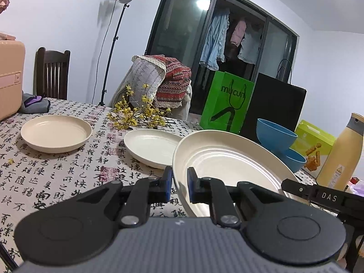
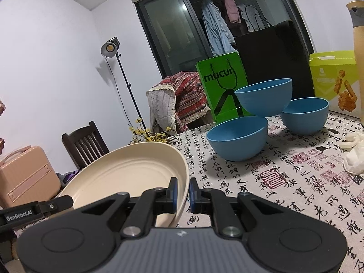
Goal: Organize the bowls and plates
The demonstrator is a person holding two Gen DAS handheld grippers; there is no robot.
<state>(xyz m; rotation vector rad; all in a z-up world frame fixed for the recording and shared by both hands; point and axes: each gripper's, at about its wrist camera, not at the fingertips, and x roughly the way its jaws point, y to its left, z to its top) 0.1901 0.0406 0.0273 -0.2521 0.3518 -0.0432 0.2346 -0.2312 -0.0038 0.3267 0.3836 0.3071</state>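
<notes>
Both grippers hold one cream plate (image 1: 229, 163), lifted and tilted above the table. My left gripper (image 1: 179, 186) is shut on its left rim. My right gripper (image 2: 182, 193) is shut on its right rim; the plate (image 2: 127, 173) fills the left of the right wrist view. Two more cream plates lie flat on the cloth, one at the far left (image 1: 55, 133) and one in the middle (image 1: 152, 146). Three blue bowls stand at the right: a near one (image 2: 237, 137), a far one (image 2: 304, 115), and one (image 2: 265, 96) resting tilted on both.
Yellow flower sprigs (image 1: 136, 113) lie behind the plates. A green bag (image 1: 227, 102), a black bag (image 1: 275, 104), a snack box (image 2: 334, 79) and a tan bottle (image 1: 341, 152) stand at the back right. A pink case (image 1: 10, 77) stands at the left. White cloth (image 2: 355, 152) lies at the right.
</notes>
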